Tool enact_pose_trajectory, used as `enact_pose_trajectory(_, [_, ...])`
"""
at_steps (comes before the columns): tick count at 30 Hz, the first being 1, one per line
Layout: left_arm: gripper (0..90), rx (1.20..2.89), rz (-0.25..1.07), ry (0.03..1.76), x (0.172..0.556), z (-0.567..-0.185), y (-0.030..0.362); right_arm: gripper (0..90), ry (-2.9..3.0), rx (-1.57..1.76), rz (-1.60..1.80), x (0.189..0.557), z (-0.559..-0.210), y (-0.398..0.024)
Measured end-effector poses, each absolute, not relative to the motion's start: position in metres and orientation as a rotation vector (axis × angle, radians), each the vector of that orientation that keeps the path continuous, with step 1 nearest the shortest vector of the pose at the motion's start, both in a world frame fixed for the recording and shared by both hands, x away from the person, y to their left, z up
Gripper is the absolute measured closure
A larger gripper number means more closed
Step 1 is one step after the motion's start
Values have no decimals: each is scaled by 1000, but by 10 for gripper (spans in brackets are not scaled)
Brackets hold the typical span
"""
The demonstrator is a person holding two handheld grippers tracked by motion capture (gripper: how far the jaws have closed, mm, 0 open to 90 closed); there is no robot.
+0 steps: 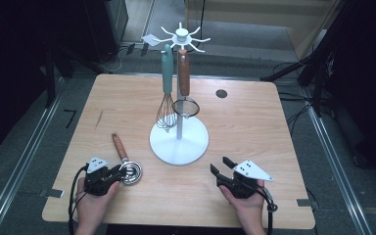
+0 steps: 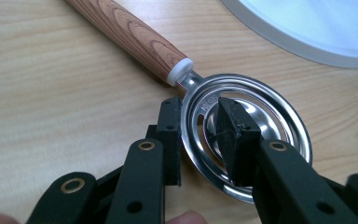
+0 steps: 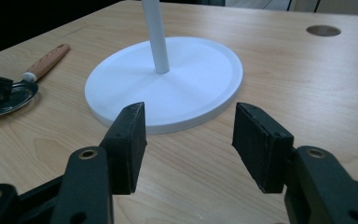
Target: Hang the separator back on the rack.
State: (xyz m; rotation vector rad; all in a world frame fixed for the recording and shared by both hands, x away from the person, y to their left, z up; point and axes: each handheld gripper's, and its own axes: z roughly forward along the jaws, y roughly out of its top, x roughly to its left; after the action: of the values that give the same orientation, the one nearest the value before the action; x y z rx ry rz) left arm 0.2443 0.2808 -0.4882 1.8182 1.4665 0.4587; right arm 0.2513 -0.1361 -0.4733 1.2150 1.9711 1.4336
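Observation:
A steel ladle [image 1: 125, 161] with a wood-grain handle [image 2: 135, 37] lies on the table, front left, its handle pointing away from me. My left gripper [image 1: 120, 174] is shut on the rim of its round bowl [image 2: 279, 116]: one pad sits outside the rim and the other inside the bowl. The left gripper [image 2: 200, 126] reaches the bowl from the near side. At the front right my right gripper [image 1: 219, 165] stands open with nothing between its pads [image 3: 189, 126]. It points at the white round base [image 3: 186, 79] of the utensil stand.
The white stand [image 1: 178, 142] rises in the table's middle. A teal-handled whisk [image 1: 166, 105] and a wooden-handled strainer [image 1: 186, 106] hang from its top hooks. A round cable hole [image 1: 221, 93] lies at the back right. The ladle's bowl [image 3: 9, 93] also appears in the right gripper view.

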Motion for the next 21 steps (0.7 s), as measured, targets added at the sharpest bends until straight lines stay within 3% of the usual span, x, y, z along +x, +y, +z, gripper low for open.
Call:
enact_pose_trajectory(17, [723,1864,476,1384,222,-488,254,474,2014,1113,1546,226,-482,-102])
enact_pose_trajectory(21, [678,1858,473,1374,219,-488,249,477,2017,1114,1547,226,-485,-101])
